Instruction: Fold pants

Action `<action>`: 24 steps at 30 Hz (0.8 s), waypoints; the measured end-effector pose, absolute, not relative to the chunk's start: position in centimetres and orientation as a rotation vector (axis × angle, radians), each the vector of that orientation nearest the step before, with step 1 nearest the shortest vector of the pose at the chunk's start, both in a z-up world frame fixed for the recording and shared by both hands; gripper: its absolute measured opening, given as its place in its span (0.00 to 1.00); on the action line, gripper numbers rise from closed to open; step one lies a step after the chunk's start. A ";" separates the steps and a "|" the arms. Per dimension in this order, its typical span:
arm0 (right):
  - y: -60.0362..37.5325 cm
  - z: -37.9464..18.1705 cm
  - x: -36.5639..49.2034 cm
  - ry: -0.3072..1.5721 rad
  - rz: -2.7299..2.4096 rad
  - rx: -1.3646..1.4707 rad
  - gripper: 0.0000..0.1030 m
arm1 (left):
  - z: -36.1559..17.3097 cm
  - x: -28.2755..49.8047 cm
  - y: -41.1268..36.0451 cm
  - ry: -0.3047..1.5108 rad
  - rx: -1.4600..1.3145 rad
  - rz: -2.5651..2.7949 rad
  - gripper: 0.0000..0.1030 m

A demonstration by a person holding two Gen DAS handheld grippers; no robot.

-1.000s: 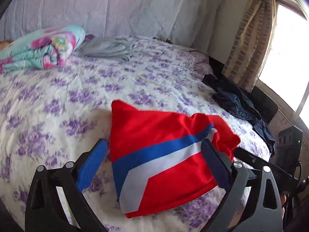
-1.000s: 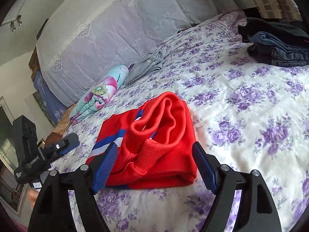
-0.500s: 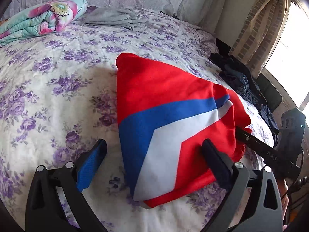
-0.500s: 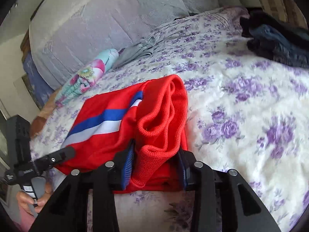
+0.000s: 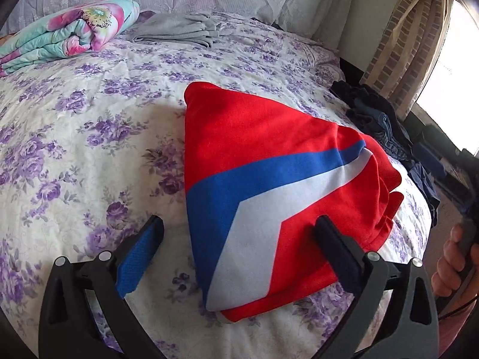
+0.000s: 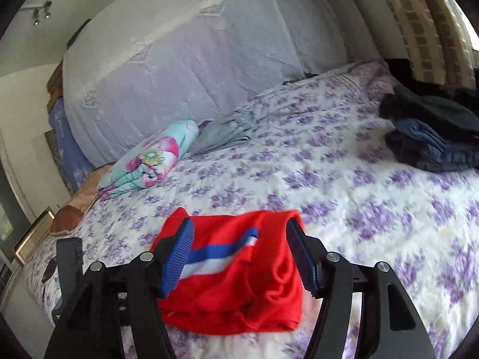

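Observation:
The red pants [image 5: 269, 185] with a blue and white stripe lie folded in a compact bundle on the floral bed sheet [image 5: 74, 149]. My left gripper [image 5: 239, 251] is open, its fingers on either side of the bundle's near end, the right one over the cloth. In the right wrist view the same pants [image 6: 239, 275] lie flat and my right gripper [image 6: 239, 254] is open above them, holding nothing. The other gripper's body [image 6: 70, 266] shows at the left.
A rolled flowered blanket [image 5: 69, 33] and a grey folded garment [image 5: 179, 30] lie near the headboard. A pile of dark clothes [image 5: 377, 119] sits at the bed's right edge, also seen in the right wrist view [image 6: 431, 134]. A curtain [image 5: 410, 39] hangs beside the window.
My right gripper, shut on the pants' waistband half a second ago, has opened and pulled back above the bundle. My left gripper stays open and has shifted slightly nearer.

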State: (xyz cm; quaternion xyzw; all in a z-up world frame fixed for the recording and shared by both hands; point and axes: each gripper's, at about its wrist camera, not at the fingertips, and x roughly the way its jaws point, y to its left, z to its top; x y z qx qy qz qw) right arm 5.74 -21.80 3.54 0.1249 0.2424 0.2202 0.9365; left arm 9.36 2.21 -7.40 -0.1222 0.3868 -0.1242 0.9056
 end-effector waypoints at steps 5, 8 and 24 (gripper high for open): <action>-18.4 2.1 11.7 0.622 0.491 0.109 0.55 | -7.4 9.3 2.4 0.798 -0.260 -0.262 0.96; -19.3 -2.5 14.2 0.718 0.335 0.026 0.56 | -7.5 9.2 2.5 0.795 -0.273 -0.278 0.96; -19.0 3.8 3.6 0.508 0.587 0.055 0.59 | -7.7 9.4 2.7 0.804 -0.287 -0.283 0.96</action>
